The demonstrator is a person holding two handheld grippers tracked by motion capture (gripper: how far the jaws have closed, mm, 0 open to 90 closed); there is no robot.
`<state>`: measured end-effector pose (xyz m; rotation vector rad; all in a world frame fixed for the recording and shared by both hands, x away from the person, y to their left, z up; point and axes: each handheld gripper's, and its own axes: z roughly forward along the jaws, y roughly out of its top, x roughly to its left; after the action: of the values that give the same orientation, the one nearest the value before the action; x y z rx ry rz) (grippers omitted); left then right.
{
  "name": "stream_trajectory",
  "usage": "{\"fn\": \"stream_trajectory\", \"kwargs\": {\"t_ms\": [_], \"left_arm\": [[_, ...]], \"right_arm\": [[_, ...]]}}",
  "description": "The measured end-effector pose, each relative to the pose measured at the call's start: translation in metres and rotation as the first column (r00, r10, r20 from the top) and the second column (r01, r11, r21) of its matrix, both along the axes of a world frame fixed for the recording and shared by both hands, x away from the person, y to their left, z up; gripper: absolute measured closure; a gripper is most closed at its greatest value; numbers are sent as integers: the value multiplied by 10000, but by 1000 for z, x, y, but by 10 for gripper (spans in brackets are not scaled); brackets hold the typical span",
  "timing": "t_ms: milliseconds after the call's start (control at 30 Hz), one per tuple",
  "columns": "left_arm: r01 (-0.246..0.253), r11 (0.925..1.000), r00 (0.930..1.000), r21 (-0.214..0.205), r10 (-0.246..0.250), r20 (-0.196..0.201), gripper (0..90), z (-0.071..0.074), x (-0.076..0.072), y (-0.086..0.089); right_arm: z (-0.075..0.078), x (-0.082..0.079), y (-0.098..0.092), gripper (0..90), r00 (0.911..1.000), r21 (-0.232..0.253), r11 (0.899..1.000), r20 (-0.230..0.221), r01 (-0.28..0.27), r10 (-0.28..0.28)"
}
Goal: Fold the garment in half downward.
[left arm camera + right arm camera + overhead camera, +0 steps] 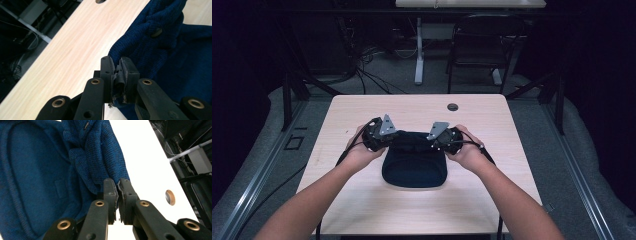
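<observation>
High view: both grippers, left gripper (388, 134) and right gripper (438, 136), have fingers clamped on the navy knit garment (414, 167) mid-desk (362, 107); folding apparently unfinished.

Navy garment (160, 50): knitted cloth, matt. Table (75, 50): pale smooth wood-grain.

My right gripper (117, 192) rises from the bottom centre of the frame, jaws closed on a fold of the dark blue knit garment (37, 177) that fills the left and upper middle. A small button (86, 125), I think, sits at the top. The pale table (147, 170) runs down the right, with a round hole (170, 197) at right centre.
</observation>
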<state>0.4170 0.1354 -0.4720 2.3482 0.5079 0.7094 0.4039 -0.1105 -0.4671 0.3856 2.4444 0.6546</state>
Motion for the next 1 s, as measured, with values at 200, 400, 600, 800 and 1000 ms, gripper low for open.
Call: {"fn": "stream_trajectory", "kwargs": {"t_ms": [200, 400, 600, 800, 1000], "left_arm": [[85, 9999, 9999, -92, -87, -149, 818, -6, -7, 3], [240, 9996, 9993, -114, -243, -281, 818, -10, -13, 4], [412, 9991, 9981, -129, -417, -449, 817, -14, -20, 6], [500, 9985, 9967, -243, -515, -624, 817, -19, -27, 7], [587, 9980, 9955, -220, -602, -738, 817, -23, -34, 8]], "right_arm": [[-2, -7, 1, 852, 9998, 5, 10000, -176, -24, 24], [-10, -17, 3, 854, 9993, -134, 9996, -295, -232, 228], [-14, -24, 0, 860, 9980, -86, 9999, -618, -109, 103], [-20, -33, -2, 863, 9972, -108, 9999, -741, -106, 98], [-24, -40, -1, 865, 9967, -125, 9998, -801, -149, 138]]}}
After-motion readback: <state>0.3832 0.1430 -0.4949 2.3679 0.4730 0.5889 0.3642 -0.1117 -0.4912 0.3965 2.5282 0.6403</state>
